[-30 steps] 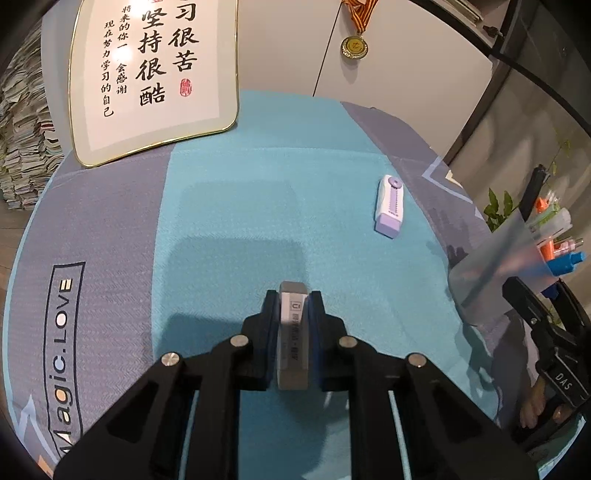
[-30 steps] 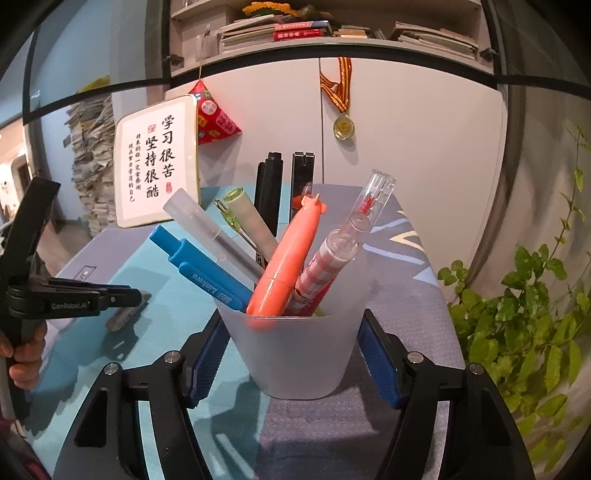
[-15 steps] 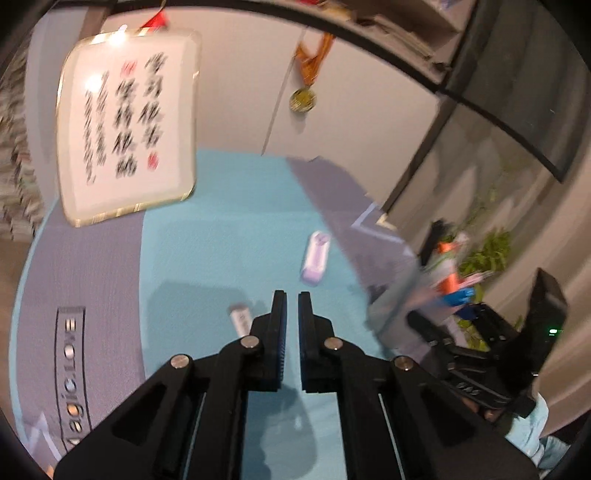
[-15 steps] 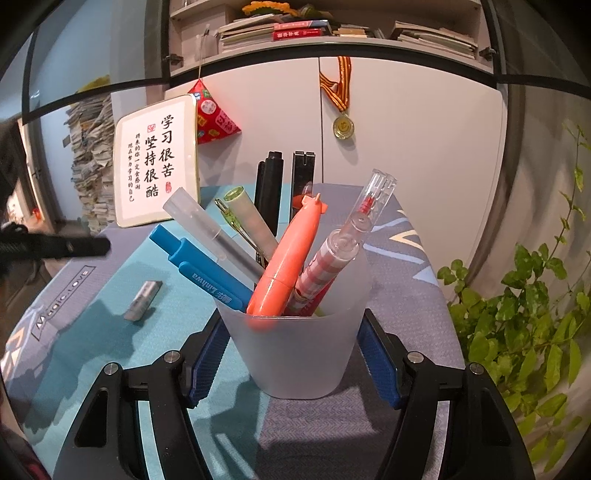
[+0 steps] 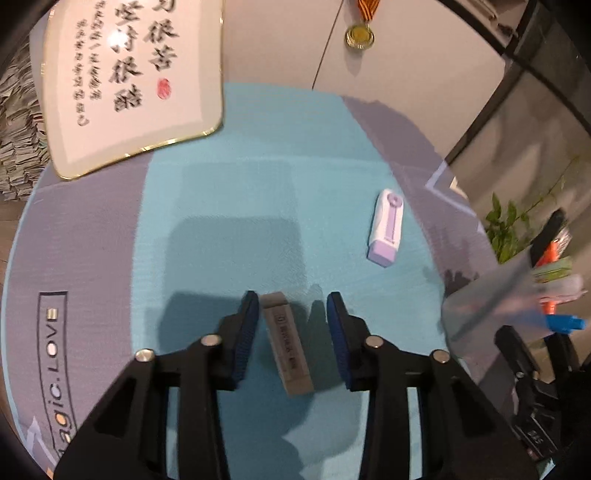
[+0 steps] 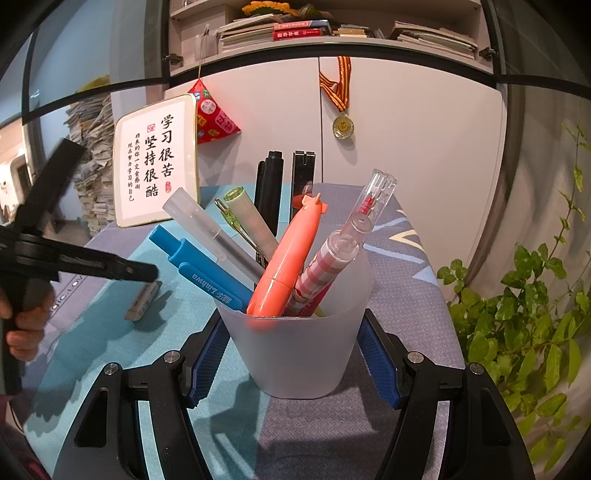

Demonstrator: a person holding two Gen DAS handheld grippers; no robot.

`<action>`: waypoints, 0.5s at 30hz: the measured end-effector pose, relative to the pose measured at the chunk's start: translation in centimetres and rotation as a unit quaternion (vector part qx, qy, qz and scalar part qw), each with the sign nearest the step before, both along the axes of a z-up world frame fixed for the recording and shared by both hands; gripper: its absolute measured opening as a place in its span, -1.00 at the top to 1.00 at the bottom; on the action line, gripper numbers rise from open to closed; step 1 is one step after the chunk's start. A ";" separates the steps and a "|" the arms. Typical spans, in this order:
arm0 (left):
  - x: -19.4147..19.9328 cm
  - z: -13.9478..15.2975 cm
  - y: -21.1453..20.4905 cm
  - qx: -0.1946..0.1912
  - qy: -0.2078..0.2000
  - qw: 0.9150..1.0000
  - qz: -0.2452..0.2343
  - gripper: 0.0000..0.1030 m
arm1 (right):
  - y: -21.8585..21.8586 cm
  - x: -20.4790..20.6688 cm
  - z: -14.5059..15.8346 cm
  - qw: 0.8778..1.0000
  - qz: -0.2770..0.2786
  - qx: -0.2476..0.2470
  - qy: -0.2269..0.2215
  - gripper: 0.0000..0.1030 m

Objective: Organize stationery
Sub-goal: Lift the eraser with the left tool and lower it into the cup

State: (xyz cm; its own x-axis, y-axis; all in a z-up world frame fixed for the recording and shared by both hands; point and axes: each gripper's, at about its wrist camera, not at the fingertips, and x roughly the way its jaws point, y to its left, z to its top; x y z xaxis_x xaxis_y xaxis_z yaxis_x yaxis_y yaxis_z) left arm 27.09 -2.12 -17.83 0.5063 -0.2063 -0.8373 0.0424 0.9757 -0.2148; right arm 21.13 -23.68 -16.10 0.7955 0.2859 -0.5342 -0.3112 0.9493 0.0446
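Presently the left claw (image 5: 291, 334) stands released, its blue-padded fingers (image 5: 245, 336) spread to either side of a grey eraser (image 5: 287, 343); the jaws have just been opening, and the eraser lies between them with no pad pressing on it. The eraser rests flat on the teal centre panel of the desk (image 5: 229, 206), slightly slanted, nearer the left finger than the right. In the right wrist view the same eraser (image 6: 143, 300) lies on the desk just beneath the tip of the left claw (image 6: 147, 272), and a hand (image 6: 26, 325) grips that tool's handle at the left edge of the picture.

The right claw (image 6: 293, 360) is clenched on a frosted pen cup (image 6: 299, 354), one blue pad (image 6: 207, 363) against each flank. The cup stands upright near the desk's right side, on the grey border of the cloth. Its contents: a blue pen (image 6: 201, 271), a frosted translucent pen (image 6: 210, 230), a pale green pen (image 6: 249, 219), a black marker (image 6: 271, 192), an orange pen (image 6: 286, 262) and a pink checked pen (image 6: 325, 269).

Further out, a white and lilac correction tape (image 5: 386, 227) lies on the teal panel toward the desk's right edge, well apart from the eraser. A framed calligraphy board (image 5: 129, 77) leans at the far left corner of the desk. A medal (image 5: 359, 35) hangs on the cabinet door behind. A potted plant (image 6: 524, 306) shows off the right edge.
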 end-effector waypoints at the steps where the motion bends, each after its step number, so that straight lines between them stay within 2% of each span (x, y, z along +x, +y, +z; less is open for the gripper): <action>1: 0.2 -0.3 -0.1 0.002 0.005 1.000 0.000 0.73 | 0.0 0.0 0.0 1.000 0.000 0.000 0.000 -0.37; 4: 0.2 -0.3 0.1 0.000 0.005 1.000 0.005 0.73 | 0.0 0.0 0.0 1.000 0.000 0.000 0.000 -0.37; 6: -0.4 0.6 0.3 -0.005 -0.008 1.000 0.006 0.73 | 0.0 0.0 0.0 1.000 0.000 0.001 0.000 -0.37; 15: -4.7 7.2 0.1 -0.054 -0.093 0.994 -0.023 0.74 | 0.0 0.0 0.0 1.000 0.000 0.000 0.000 -0.37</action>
State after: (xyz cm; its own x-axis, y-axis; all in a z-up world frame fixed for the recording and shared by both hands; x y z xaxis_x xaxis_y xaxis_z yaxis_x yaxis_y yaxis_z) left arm 22.35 -2.01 -10.61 0.6376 -0.3167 -0.7022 0.1354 0.9434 -0.3026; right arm 21.10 -23.67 -16.10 0.7955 0.2857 -0.5344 -0.3108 0.9494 0.0448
